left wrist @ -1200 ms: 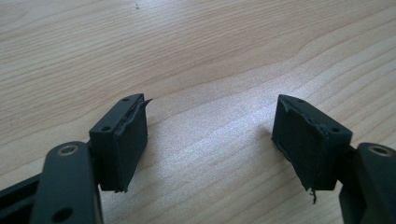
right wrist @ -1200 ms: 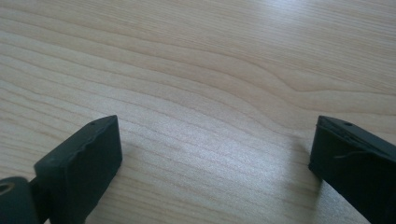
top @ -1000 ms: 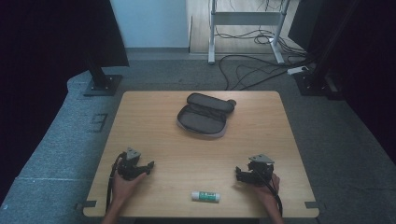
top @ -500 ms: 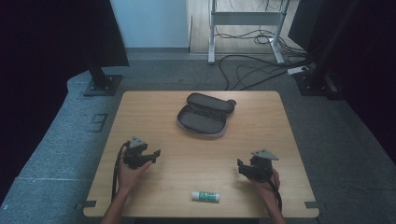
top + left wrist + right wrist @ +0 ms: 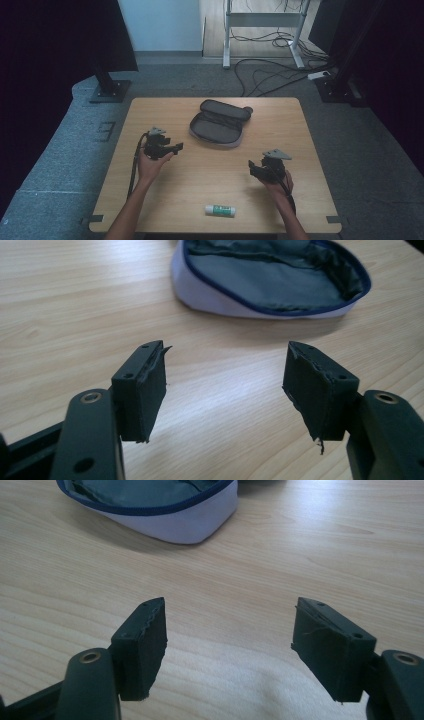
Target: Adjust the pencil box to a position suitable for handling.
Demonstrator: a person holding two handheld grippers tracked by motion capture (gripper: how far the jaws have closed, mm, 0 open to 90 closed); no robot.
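Observation:
An open grey pouch (image 5: 220, 122) with a dark blue rim lies at the back middle of the wooden table (image 5: 300, 130). A green-and-white glue stick (image 5: 220, 210) lies near the front edge. My left gripper (image 5: 176, 147) is held above the table, left of the pouch, pointing at it. Its own view shows the jaws (image 5: 226, 347) apart and empty, with the pouch (image 5: 270, 285) just ahead. My right gripper (image 5: 251, 167) hovers at the right front, also open and empty (image 5: 230, 602), facing the pouch (image 5: 165, 510). Both pairs of jaws have just been closing a little with nothing between them.
Bare wood lies between the two grippers and the pouch. Beyond the table are black stand bases (image 5: 110, 90), loose cables (image 5: 270, 75) on the floor and a metal desk frame (image 5: 260, 20). Grey floor surrounds the table.
My left hand has lifted and moved forward and right toward the pouch. My right hand has risen a little. Both pairs of jaws look slightly narrower.

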